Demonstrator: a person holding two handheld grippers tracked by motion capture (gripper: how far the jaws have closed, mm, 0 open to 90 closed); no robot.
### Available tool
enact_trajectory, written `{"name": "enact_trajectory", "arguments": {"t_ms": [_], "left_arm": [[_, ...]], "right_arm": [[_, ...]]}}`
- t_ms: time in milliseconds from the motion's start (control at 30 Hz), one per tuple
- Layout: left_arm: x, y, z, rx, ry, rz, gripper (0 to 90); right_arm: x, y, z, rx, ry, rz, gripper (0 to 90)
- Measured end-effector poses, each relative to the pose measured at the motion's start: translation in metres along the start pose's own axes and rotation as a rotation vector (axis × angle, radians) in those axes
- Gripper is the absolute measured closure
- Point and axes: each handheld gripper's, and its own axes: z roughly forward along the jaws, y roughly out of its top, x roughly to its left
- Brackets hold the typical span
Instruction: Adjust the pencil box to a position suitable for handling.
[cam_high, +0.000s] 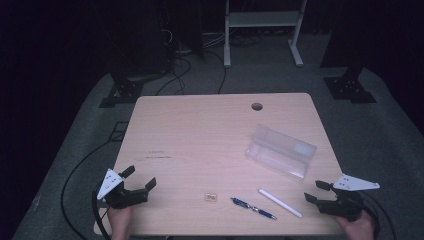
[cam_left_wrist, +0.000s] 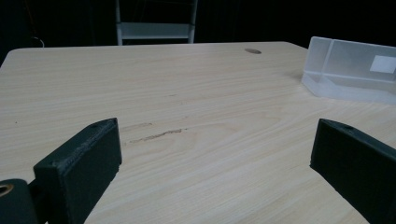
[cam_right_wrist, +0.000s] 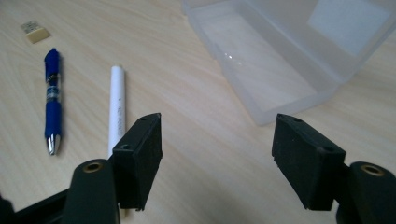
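**White pen beside the right gripper's spread jaws**

The white pen (cam_right_wrist: 117, 105) lies on the table (cam_high: 200, 135) just beside the right gripper (cam_right_wrist: 217, 154), whose jaws stand wide apart with nothing between them. The left gripper (cam_high: 139, 181) rests at the table's near left corner, jaws apart too. Beyond the white pen lie a blue pen (cam_right_wrist: 53, 100), a small eraser (cam_right_wrist: 35, 31) and an open clear box (cam_right_wrist: 280, 56).

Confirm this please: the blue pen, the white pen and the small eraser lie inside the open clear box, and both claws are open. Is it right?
Not quite. The blue pen, the white pen and the small eraser lie on the table, outside the open clear box, as the high view shows. The rest holds: the left claw and the right claw are both open.
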Motion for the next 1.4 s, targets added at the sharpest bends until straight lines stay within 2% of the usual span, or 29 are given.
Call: {"name": "enact_trajectory", "arguments": {"t_ms": [67, 133, 200, 333, 467, 633, 667, 833, 1000, 1067, 1333, 1400], "left_arm": [[0.0, 0.0, 0.0, 0.004, 0.002, -0.002, 1.1], [0.0, 0.0, 0.0, 0.008, 0.001, -0.001, 1.1], [-0.001, 0.0, -0.001, 0.002, -0.001, 0.005, 1.1], [-0.001, 0.001, -0.002, -0.006, -0.002, 0.009, 1.1], [-0.001, 0.0, -0.002, -0.006, -0.002, 0.007, 1.1], [0.002, 0.002, -0.004, -0.016, 0.007, 0.002, 1.1], [0.002, 0.002, -0.005, -0.017, 0.007, 0.007, 1.1], [0.0, 0.001, -0.006, -0.012, 0.008, 0.011, 1.1], [0.001, 0.001, -0.007, -0.017, 0.013, 0.005, 1.1], [0.001, 0.0, -0.007, -0.018, 0.012, 0.004, 1.1], [0.002, 0.001, -0.008, -0.022, 0.013, 0.002, 1.1], [0.002, 0.0, -0.007, -0.021, 0.002, -0.004, 1.1]], "right_arm": [[0.0, 0.005, 0.0, -0.003, -0.006, -0.006, 33.5], [0.003, 0.022, 0.002, -0.025, 0.005, -0.041, 33.6], [0.004, 0.026, 0.004, -0.026, 0.012, -0.044, 33.5], [0.006, 0.043, 0.022, -0.003, 0.035, -0.075, 32.8], [0.007, 0.053, 0.033, 0.013, 0.06, -0.083, 32.4], [0.008, 0.066, 0.037, 0.025, 0.064, -0.104, 32.4], [0.009, 0.074, 0.038, 0.031, 0.07, -0.12, 32.1], [0.012, 0.085, 0.042, 0.044, 0.074, -0.145, 31.5], [0.014, 0.089, 0.048, 0.05, 0.093, -0.145, 30.0], [0.014, 0.092, 0.055, 0.057, 0.099, -0.139, 27.3], [0.018, 0.102, 0.07, 0.075, 0.126, -0.148, 29.1], [0.02, 0.106, 0.081, 0.107, 0.146, -0.149, 29.5]]}}
